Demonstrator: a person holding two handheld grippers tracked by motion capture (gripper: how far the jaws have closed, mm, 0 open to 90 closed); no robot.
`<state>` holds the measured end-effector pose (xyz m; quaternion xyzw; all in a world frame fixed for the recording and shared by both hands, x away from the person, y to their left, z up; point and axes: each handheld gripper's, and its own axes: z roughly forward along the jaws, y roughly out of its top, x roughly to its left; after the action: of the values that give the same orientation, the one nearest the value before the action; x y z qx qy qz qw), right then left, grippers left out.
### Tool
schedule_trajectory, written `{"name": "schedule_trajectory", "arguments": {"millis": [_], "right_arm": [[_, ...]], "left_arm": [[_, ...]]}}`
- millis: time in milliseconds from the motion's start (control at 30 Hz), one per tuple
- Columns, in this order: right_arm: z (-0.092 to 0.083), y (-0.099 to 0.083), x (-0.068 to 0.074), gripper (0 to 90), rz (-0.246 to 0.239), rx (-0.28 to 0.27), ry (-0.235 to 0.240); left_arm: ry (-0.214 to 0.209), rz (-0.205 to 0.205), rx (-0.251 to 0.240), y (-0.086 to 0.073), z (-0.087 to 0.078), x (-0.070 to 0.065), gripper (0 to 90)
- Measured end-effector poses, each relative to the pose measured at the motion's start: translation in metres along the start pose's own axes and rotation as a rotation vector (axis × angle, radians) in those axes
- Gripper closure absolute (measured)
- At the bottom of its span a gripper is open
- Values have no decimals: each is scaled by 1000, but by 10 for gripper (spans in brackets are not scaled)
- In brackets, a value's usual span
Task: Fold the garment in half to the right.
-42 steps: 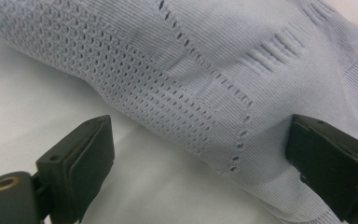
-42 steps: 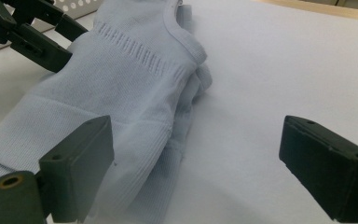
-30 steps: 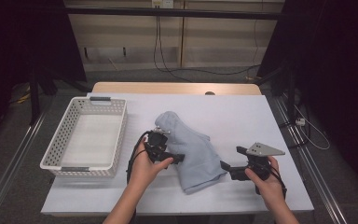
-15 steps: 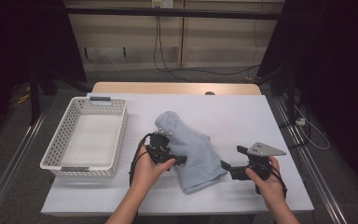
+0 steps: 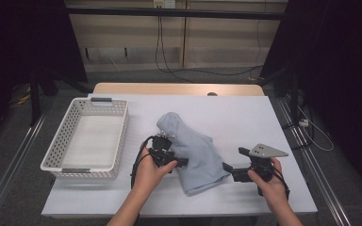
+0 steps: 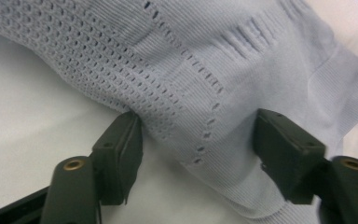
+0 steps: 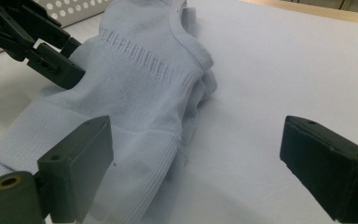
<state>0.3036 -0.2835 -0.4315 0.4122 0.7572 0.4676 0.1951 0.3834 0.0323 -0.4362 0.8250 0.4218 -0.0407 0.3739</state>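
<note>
A light blue knitted garment (image 5: 195, 153) lies crumpled in the middle of the white table (image 5: 245, 117). My left gripper (image 5: 176, 153) sits at its left edge. In the left gripper view the jaws (image 6: 198, 140) straddle a fold of the knit (image 6: 205, 79); they have just been closing, with cloth between them and no clear squeeze. My right gripper (image 5: 233, 161) stands wide open at the garment's lower right edge. In the right gripper view (image 7: 196, 172) its left jaw rests by the ribbed hem (image 7: 135, 140), with bare table between the jaws. The left gripper (image 7: 51, 60) shows beyond the cloth.
A white perforated basket (image 5: 122, 136) stands at the table's left, with nothing visible inside. A wooden strip (image 5: 179, 88) runs along the table's far edge. Bare tabletop stretches behind and right of the garment. Metal rails (image 5: 311, 160) flank the table.
The left gripper's jaws have drawn a little closer over the cloth's left edge. Both hands and the garment keep their places.
</note>
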Motion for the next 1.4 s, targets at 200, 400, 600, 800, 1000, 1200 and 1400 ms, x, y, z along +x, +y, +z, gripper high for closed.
{"name": "schedule_trajectory", "arguments": {"millis": [200,400,600,800,1000,1200,1400], "right_arm": [[0,0,0,94,0,0,1],[1,0,0,94,-2,2,6],[1,0,1,94,-6,3,12],[1,0,1,94,-7,5,12],[0,0,0,94,-10,3,11],[-1,1,0,95,-9,1,8],[-2,0,-1,95,-7,-1,2]], "left_arm": [[12,-15,-1,-1,0,1,324],[1,-26,-3,-2,2,2,307],[-25,-52,-1,-5,2,1,433],[-26,-76,-4,-6,1,0,535],[-42,-99,1,-4,-2,1,647],[-48,-107,6,0,-10,10,687],[-4,-107,1,7,-20,27,685]]}}
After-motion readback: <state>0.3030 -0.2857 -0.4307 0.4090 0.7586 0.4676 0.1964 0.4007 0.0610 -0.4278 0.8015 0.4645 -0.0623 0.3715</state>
